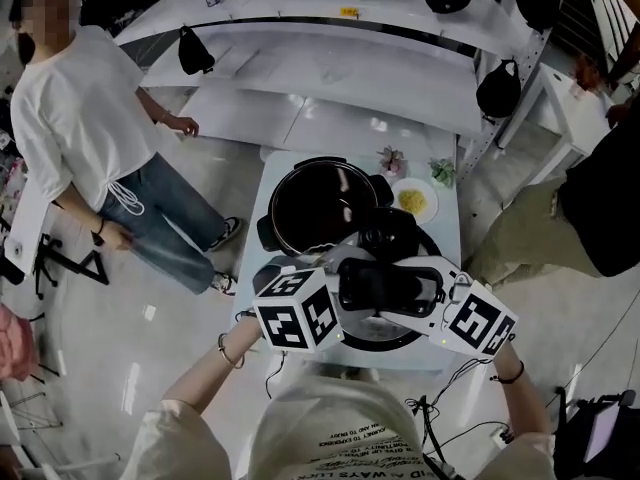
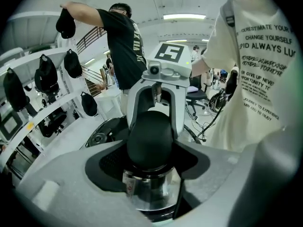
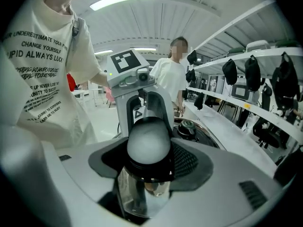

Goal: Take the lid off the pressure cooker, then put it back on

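The open pressure cooker pot [image 1: 318, 208] stands on a small white table [image 1: 448, 230]. Its round lid [image 1: 395, 318] hangs above the table's near edge, beside the pot. A black handle [image 1: 385, 286] runs across the top of the lid. My left gripper [image 1: 345, 280] is shut on the handle's left end [image 2: 150, 141], and my right gripper [image 1: 436, 290] is shut on its right end [image 3: 148, 148]. In each gripper view the other gripper faces me across the lid: the right gripper [image 2: 163, 74] and the left gripper [image 3: 135, 74]. The lid's valve [image 3: 188, 126] shows beyond the handle.
A plate of yellow food [image 1: 413, 200], a small flower [image 1: 391, 158] and a green plant [image 1: 442, 172] sit at the table's far right. One person [image 1: 90, 138] stands at the left, another [image 1: 590, 198] at the right. White shelves [image 1: 300, 78] with black caps run behind.
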`<move>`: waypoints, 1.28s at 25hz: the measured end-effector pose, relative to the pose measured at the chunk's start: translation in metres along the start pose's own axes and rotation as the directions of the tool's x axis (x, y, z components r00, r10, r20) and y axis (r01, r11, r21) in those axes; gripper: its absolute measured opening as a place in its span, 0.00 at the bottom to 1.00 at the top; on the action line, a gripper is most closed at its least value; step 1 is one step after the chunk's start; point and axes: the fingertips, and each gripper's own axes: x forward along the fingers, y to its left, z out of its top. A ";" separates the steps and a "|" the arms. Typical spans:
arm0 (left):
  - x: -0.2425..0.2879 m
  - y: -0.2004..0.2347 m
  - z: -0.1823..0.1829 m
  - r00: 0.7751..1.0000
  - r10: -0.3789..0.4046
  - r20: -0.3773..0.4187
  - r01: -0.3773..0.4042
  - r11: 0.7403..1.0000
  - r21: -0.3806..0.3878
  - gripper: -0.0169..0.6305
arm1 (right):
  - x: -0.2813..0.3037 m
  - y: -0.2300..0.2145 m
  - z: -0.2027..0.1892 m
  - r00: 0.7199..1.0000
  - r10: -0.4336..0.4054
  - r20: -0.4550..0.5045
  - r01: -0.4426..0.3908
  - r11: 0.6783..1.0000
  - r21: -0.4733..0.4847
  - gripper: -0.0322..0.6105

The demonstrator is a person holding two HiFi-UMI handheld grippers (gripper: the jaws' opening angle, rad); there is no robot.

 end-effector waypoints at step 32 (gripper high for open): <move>-0.066 0.136 -0.076 1.000 0.022 -0.021 -0.023 0.998 -0.050 0.48 | 0.100 -0.115 0.069 0.999 0.052 0.014 -0.052 0.999 -0.014 0.48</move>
